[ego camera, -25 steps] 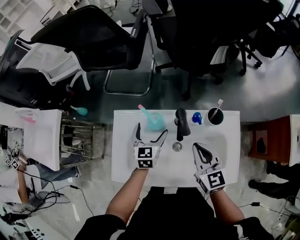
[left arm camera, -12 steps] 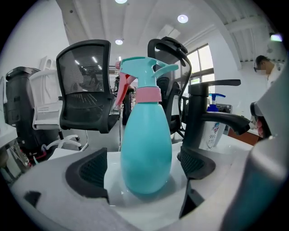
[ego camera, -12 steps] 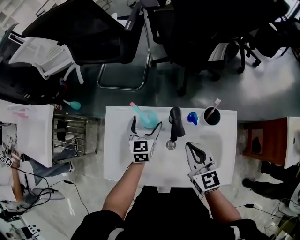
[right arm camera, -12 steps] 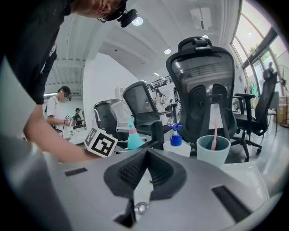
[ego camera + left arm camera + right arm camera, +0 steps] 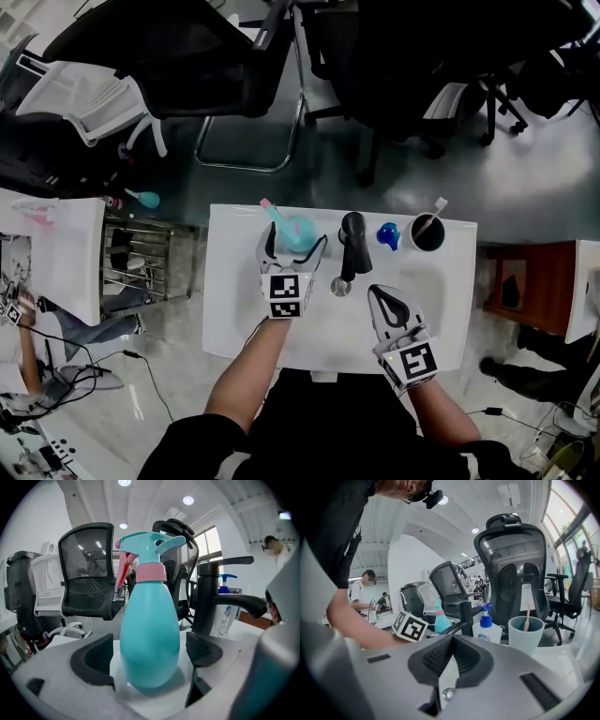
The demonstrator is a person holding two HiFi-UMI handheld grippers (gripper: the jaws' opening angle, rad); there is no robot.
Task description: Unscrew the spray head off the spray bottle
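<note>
Spray bottle (image 5: 150,634): teal, upright on the white tabletop (image 5: 234,319), upper middle of the head view, just left of the black faucet (image 5: 352,244). It has not shifted since a second ago.
Spray head (image 5: 150,545): teal with a pink trigger and pink collar, seated on the bottle neck.
Left gripper (image 5: 295,240): your jaws are spread wide with the bottle body between them. In the left gripper view there is a gap on each side, so neither pad (image 5: 93,660) presses on it. Since the earlier frame you have edged this gripper a little further up the frame, so the bottle sits deeper between the jaws.
Right gripper (image 5: 378,292): jaws clenched together on nothing. It sits lower right of the drain (image 5: 340,287), well apart from the bottle, where it was before.
Other items: a blue-topped pump bottle (image 5: 387,234) just right of the faucet, and a dark cup (image 5: 427,232) with a toothbrush to its right, both unmoved.
</note>
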